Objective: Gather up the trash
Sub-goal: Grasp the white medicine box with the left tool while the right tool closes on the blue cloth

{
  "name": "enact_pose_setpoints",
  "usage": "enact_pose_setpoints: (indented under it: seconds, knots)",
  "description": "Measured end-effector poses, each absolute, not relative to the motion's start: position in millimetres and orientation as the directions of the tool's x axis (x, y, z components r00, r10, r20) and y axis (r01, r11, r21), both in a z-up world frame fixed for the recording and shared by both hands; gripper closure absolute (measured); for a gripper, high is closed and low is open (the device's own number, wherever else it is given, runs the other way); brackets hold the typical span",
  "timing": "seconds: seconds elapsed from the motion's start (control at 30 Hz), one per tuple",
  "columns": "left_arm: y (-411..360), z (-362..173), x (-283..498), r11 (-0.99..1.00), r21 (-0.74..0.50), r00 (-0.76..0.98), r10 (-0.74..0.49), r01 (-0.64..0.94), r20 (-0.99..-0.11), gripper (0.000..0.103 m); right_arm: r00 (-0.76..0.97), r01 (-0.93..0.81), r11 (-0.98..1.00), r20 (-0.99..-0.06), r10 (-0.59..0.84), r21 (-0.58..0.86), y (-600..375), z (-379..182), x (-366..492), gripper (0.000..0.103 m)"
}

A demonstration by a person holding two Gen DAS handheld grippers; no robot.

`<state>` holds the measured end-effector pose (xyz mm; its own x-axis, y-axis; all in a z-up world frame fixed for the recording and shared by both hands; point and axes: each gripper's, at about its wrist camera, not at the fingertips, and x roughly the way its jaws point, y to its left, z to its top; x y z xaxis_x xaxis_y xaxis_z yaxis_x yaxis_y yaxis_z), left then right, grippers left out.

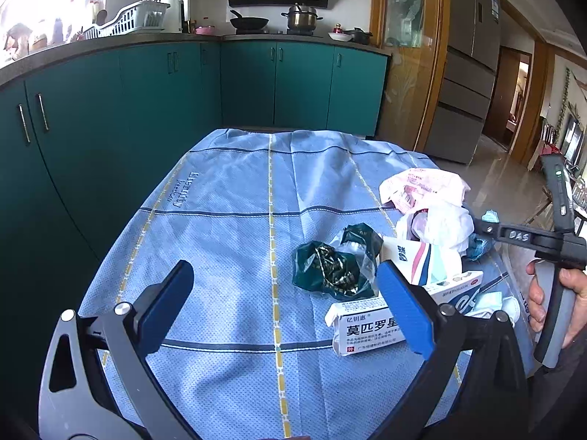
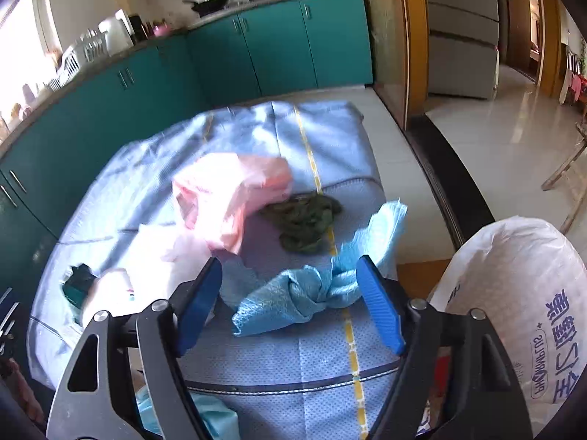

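Trash lies on a table under a blue cloth (image 1: 227,220). In the left wrist view my left gripper (image 1: 286,304) is open and empty, above the cloth; a crumpled dark green wrapper (image 1: 332,267) and a white medicine box (image 1: 363,328) lie by its right finger. A pink-and-white plastic bag (image 1: 429,190) lies further right. In the right wrist view my right gripper (image 2: 290,304) is open, with a knotted light blue wipe (image 2: 312,293) lying between its fingers. A pink plastic bag (image 2: 231,198) and a dark green rag (image 2: 304,220) lie beyond it.
A large white sack (image 2: 521,308) stands at the table's right edge. Teal kitchen cabinets (image 1: 110,110) run along the left and back, with pots on the counter. A fridge (image 1: 466,84) and tiled floor are to the right. The right hand-held gripper's body (image 1: 550,242) shows at the right edge.
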<state>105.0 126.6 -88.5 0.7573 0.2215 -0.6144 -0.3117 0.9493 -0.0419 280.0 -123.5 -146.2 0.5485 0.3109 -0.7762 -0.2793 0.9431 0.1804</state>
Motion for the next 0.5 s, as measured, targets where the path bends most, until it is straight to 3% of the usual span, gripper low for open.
enact_pose_setpoints:
  seconds: [0.13,0.27,0.4,0.5]
  knots:
    - [125.3,-87.8,103.7,0.955,-0.059,0.763,0.196,-0.292,-0.616,0.003,0.501,-0.296,0.940,-0.811,0.302,0.167,-113.8,-156.1,278.9,0.028]
    - [114.5,-87.0,104.1,0.976,-0.101,0.780,0.091,-0.194,-0.619,0.003,0.501,-0.346,0.930,-0.813,0.295,0.125,-103.5,-156.1,271.5,0.058]
    - [86.0,-88.9,107.6,0.998,-0.037,0.785,0.025,-0.060,-0.618,0.003,0.494,-0.364,0.922,-0.811,0.313,0.133,-103.2,-156.1,269.9,0.062]
    - [63.5,-94.9,115.7,0.998,0.042,0.773,-0.003,0.039,-0.635,0.015,0.483,-0.382,0.913,-0.811,0.329,0.143,-101.8,-155.5,268.3,0.062]
